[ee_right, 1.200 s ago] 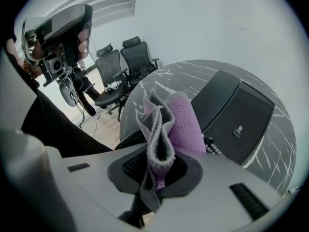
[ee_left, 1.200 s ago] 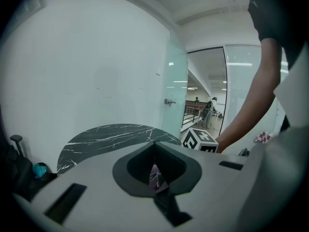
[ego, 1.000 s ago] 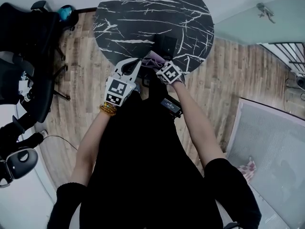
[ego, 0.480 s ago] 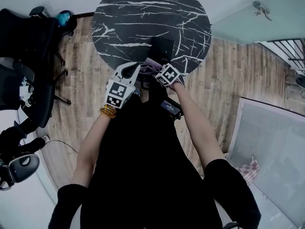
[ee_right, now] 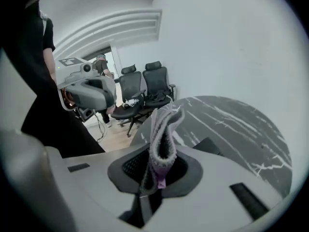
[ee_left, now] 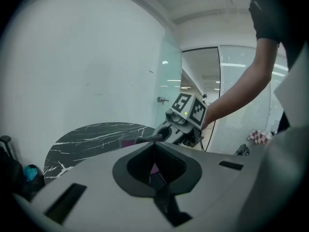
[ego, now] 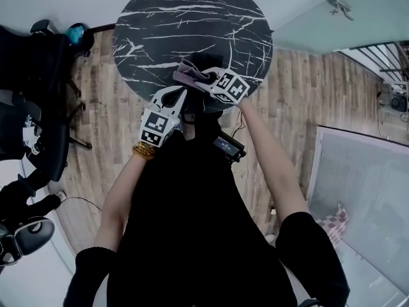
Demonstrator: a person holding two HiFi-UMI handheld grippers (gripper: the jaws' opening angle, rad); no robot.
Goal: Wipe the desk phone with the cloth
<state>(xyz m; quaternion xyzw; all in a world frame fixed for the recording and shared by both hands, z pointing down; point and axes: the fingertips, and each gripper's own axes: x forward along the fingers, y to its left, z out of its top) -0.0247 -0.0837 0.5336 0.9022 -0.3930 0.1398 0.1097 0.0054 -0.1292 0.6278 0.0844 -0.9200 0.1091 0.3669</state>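
The desk phone (ego: 206,60) is a dark block near the front edge of the round black marble table (ego: 192,18), partly hidden by the cloth. My right gripper (ego: 199,82) is shut on the grey-purple cloth (ego: 187,75), which it holds just over the phone's near left side. In the right gripper view the cloth (ee_right: 163,134) stands folded up out of the jaws, with a dark corner, probably the phone (ee_right: 207,146), behind it. My left gripper (ego: 181,94) hangs at the table's front edge, just below the cloth, jaws together. A purple sliver shows between its jaws.
Black office chairs (ego: 32,126) stand on the wooden floor left of the table. The chairs (ee_right: 145,86) also appear in the right gripper view. A glass partition (ego: 364,197) runs along the right. A small device with a cable (ego: 229,147) hangs at the person's waist.
My right gripper has carried the cloth up and to the left, over the phone. My left gripper has stayed near the table's front edge.
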